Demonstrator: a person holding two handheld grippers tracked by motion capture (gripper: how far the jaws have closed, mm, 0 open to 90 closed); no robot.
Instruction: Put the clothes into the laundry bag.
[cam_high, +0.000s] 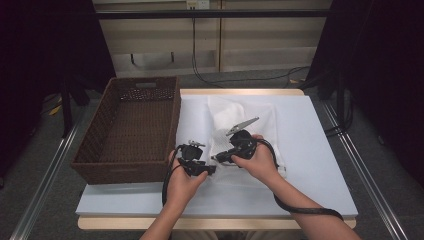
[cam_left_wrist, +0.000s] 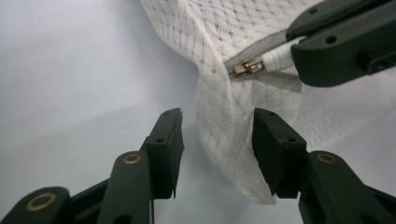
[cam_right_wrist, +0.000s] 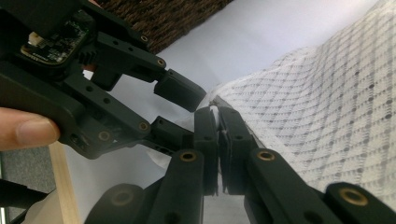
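My right gripper (cam_right_wrist: 218, 140) pinches the mesh bag's (cam_left_wrist: 224, 28) zipper pull (cam_left_wrist: 278, 58); my left gripper (cam_left_wrist: 217, 140) gapes around its corner. The wicker basket (cam_high: 100, 165) holds nothing.

Lighting's soft and even from above on the white table (cam_high: 320, 150), barely any shadows, while the room edges go nearly black. High view's a bit grainy; both gripper views blur close up on the jaws.

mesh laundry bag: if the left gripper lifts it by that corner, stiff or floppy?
Probably floppy: the mesh bag already folds and droops between the open left gripper. Likely light, being thin open weave. The right gripper, shut on the zipper pull, may tug the fabric along.
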